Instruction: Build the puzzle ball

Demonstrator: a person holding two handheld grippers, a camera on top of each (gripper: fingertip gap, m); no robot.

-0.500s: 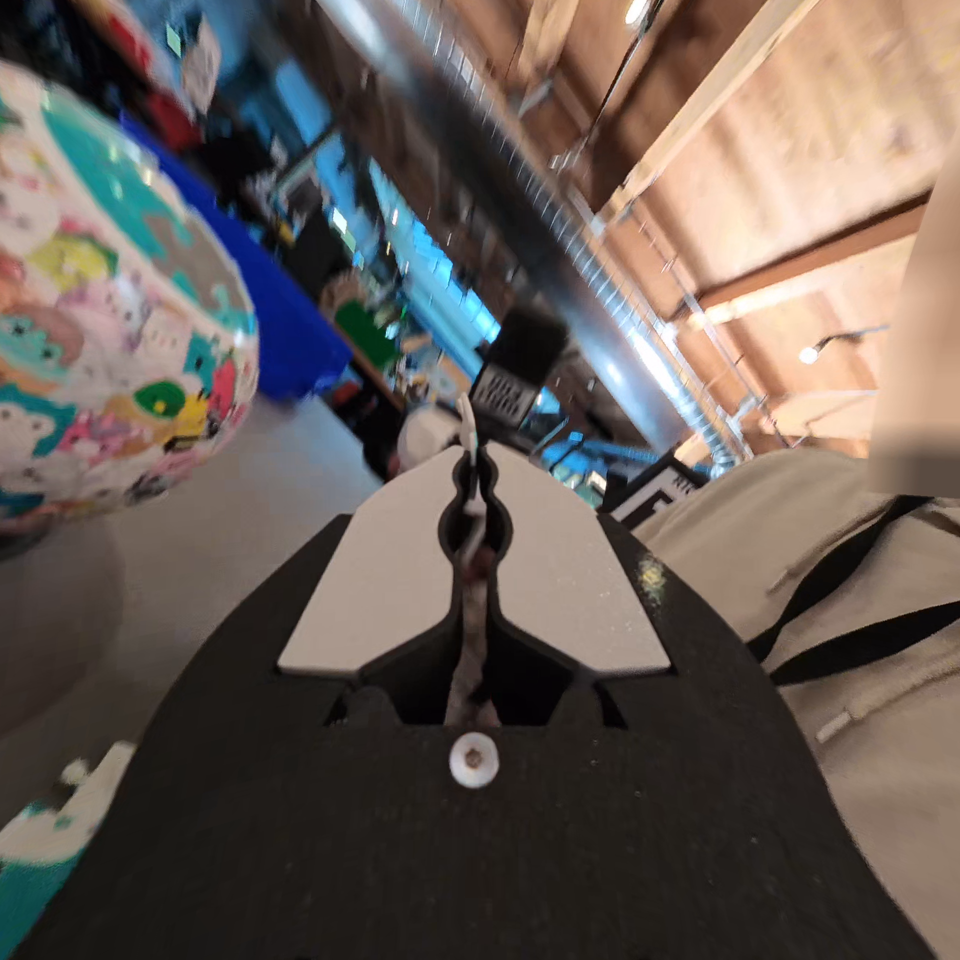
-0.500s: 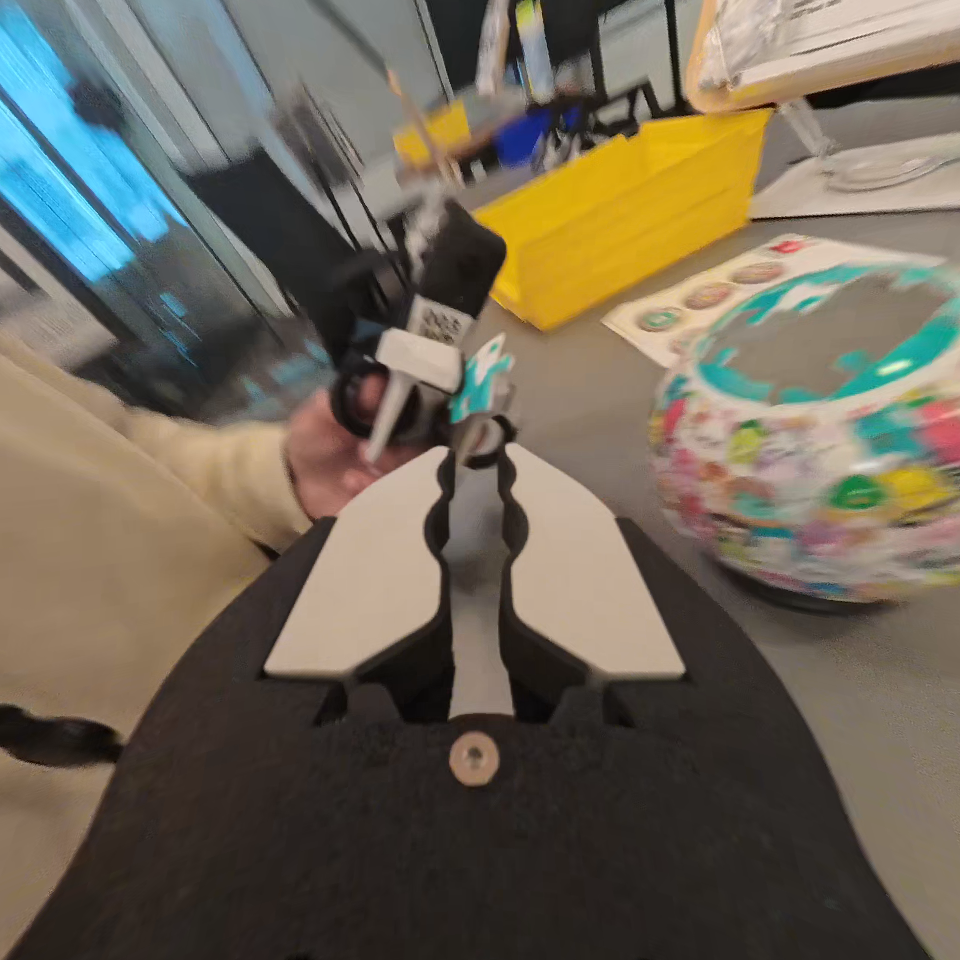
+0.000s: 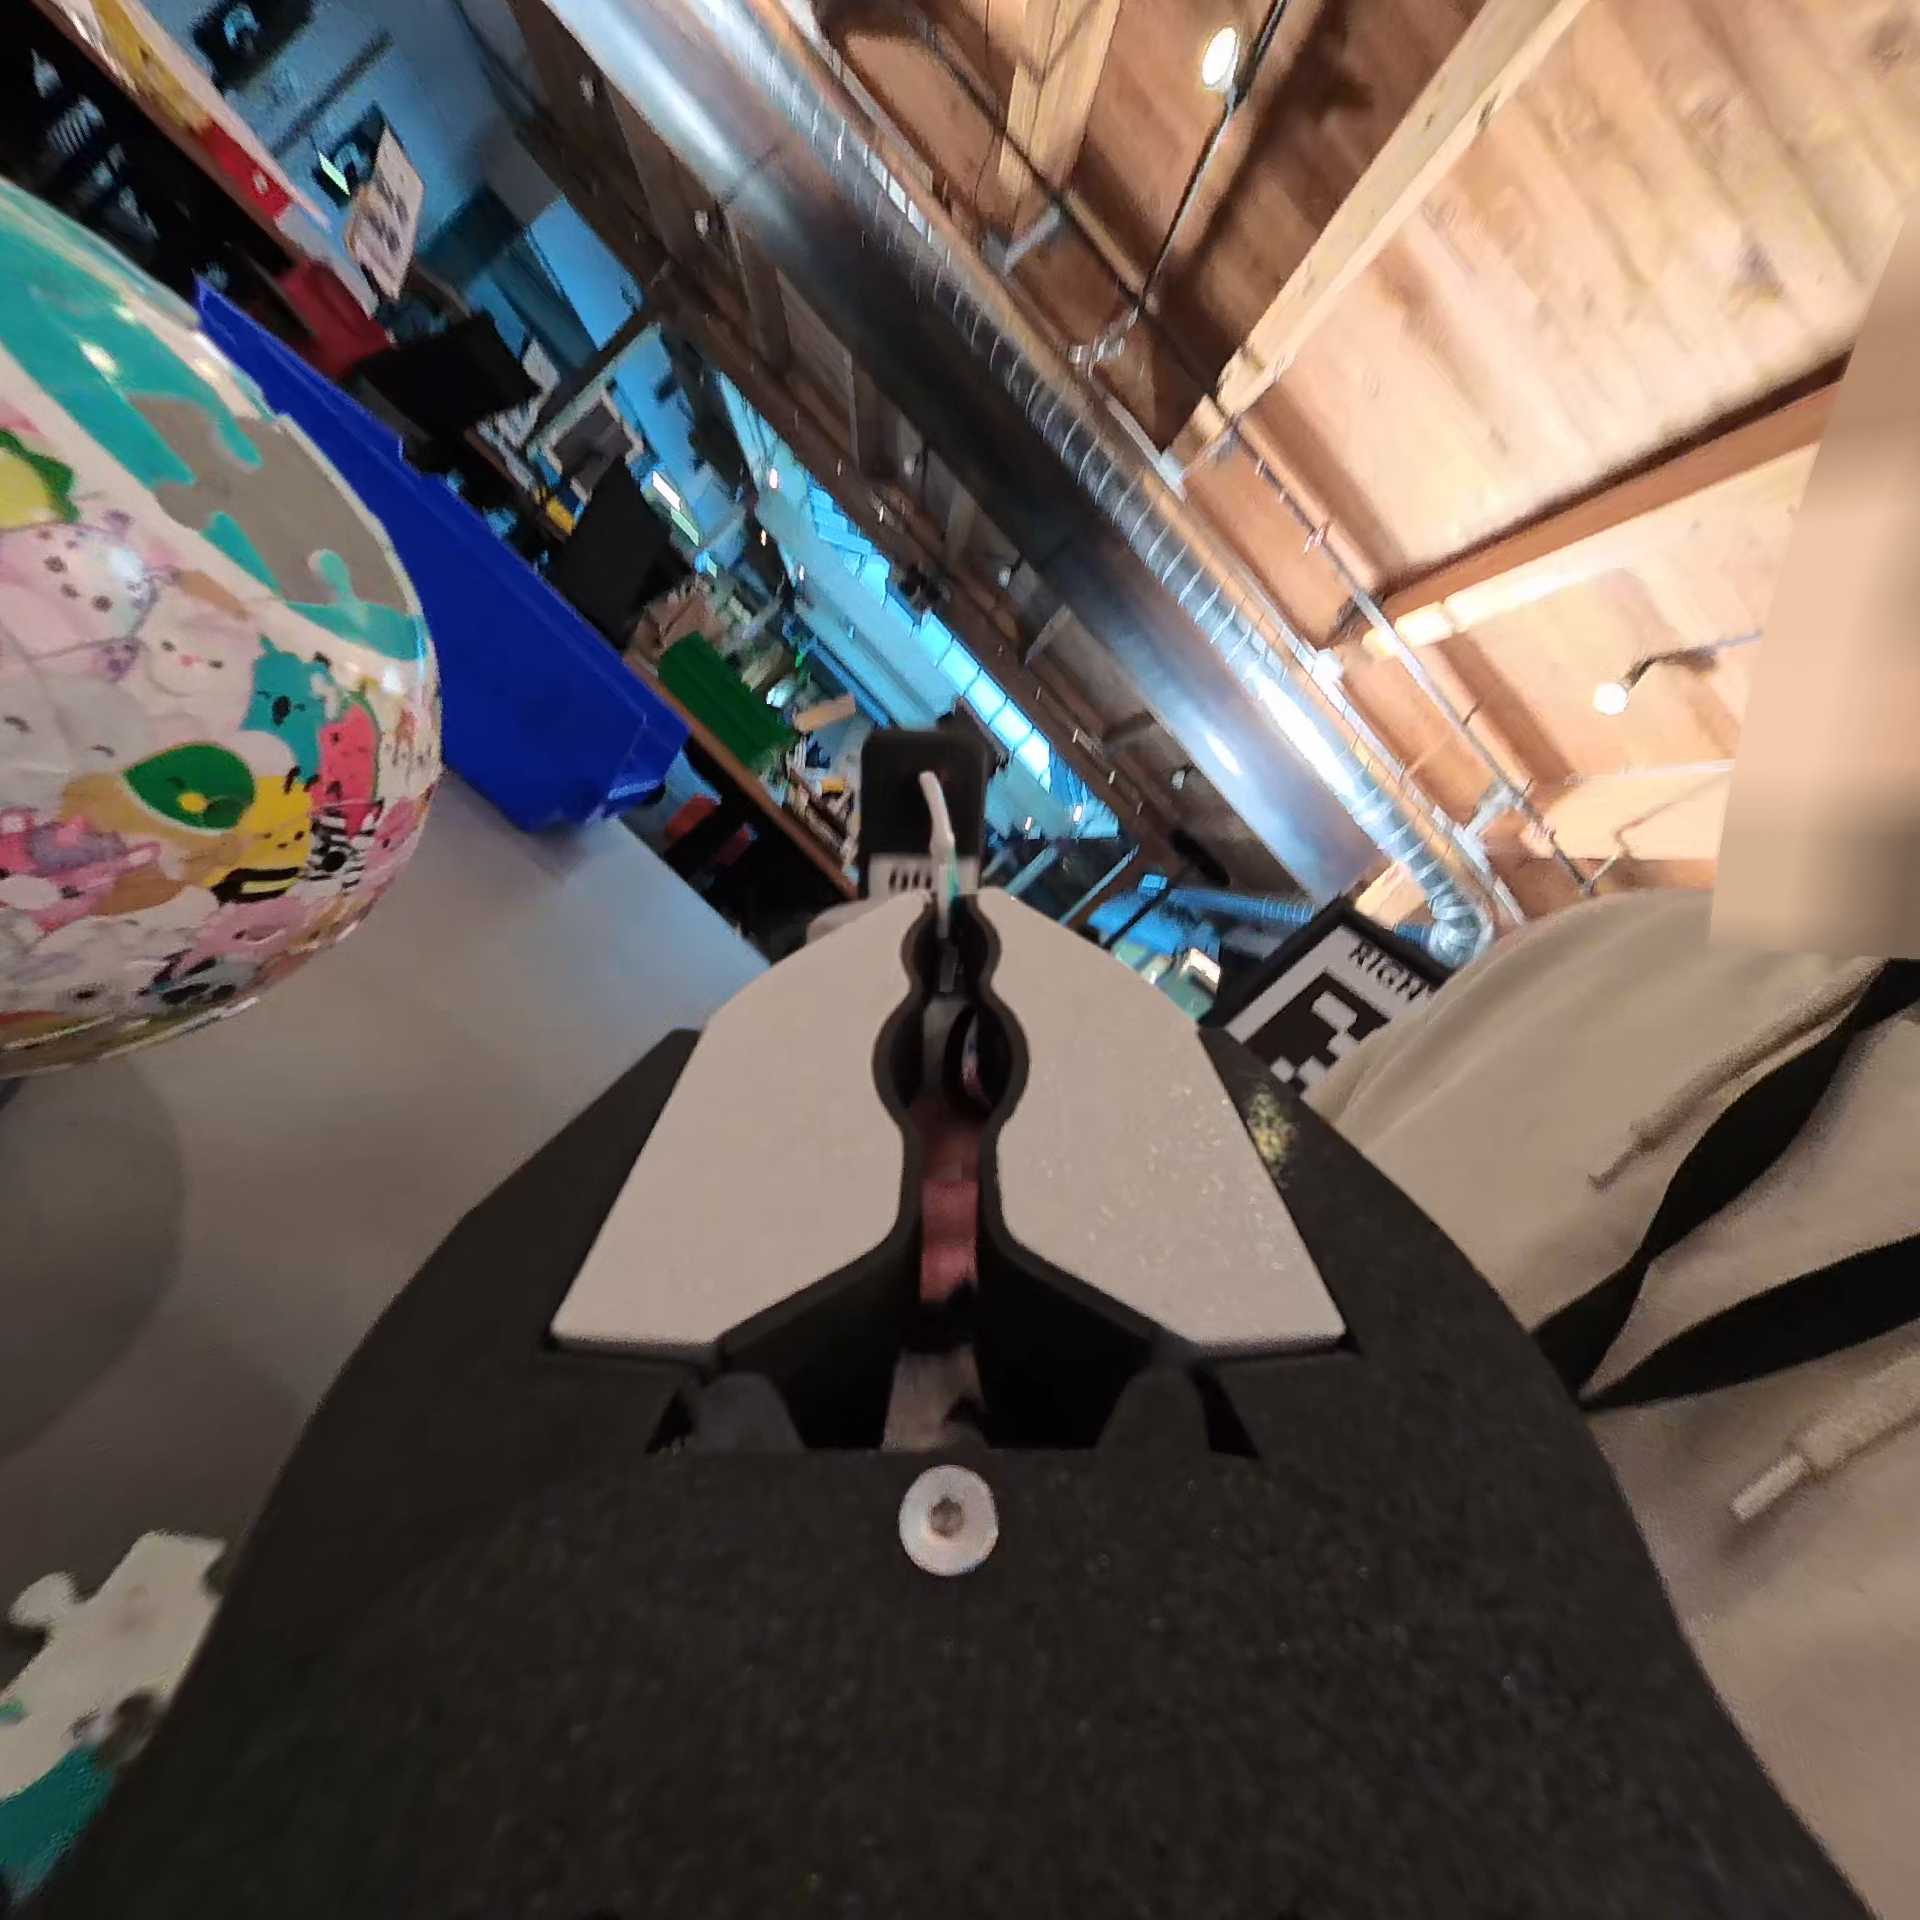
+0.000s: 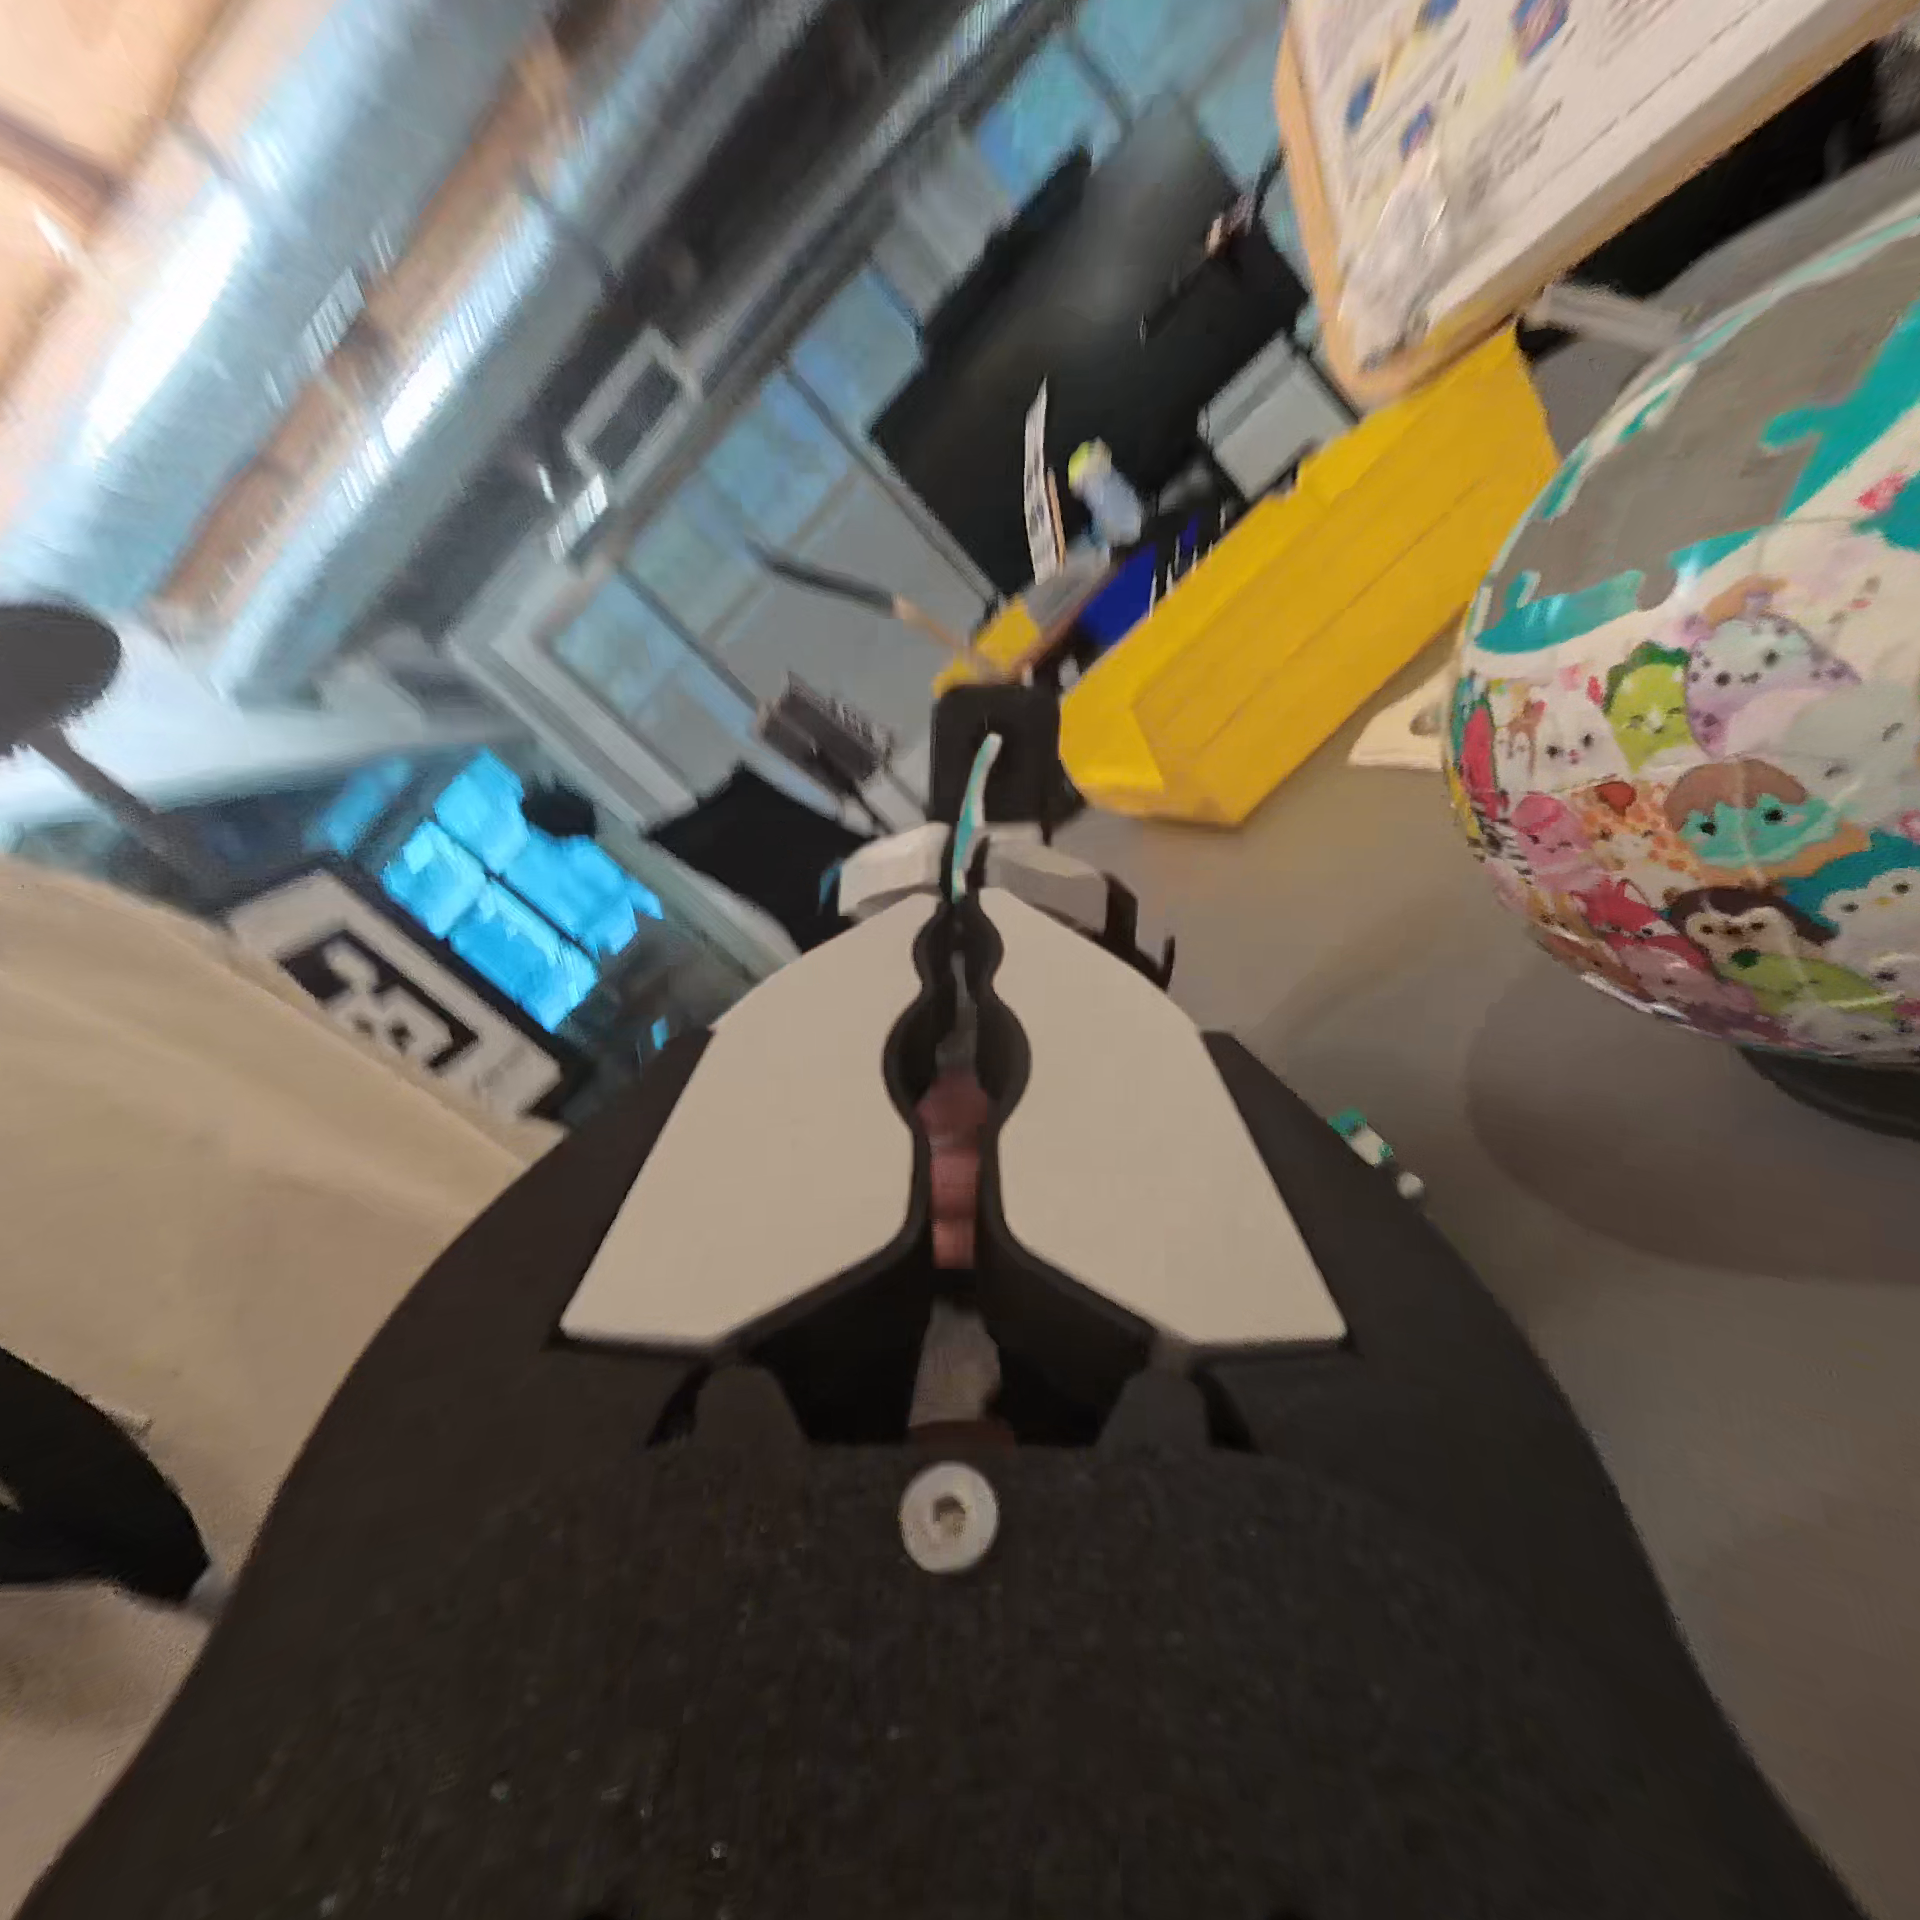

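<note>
1. Nearest to me in the left wrist view, my left gripper [image 3: 948,914] has its jaws drawn narrow, and a thin puzzle piece [image 3: 940,831] stands edge-on out of the tips. I judge the pinch sits low on the piece so its tabs stay free for fitting.

2. In the right wrist view, my right gripper [image 4: 961,920] is pressed just as narrow, and the same teal-and-white sliver [image 4: 971,821] rises at its tips. The 2 grippers face each other tip to tip, so this looks to me like a handover or a regrip to turn the piece. I cannot tell which gripper truly bears the load, or whether both do.

3. A little lower and nearer, at the left edge of the left view, a loose piece [image 3: 94,1652] lies flat on the grey table [image 3: 436,1039], within easy reach for later.

4. Farther out sits the puzzle ball [image 4: 1714,727], resting on a dark stand so it cannot roll. Its printed lower band is built; the top has a grey gap with a jagged teal rim, so the task is well along but not done.

5. Beyond that, a yellow bin [image 4: 1299,613] and a blue bin [image 3: 499,623] stand well apart from the work.
</note>
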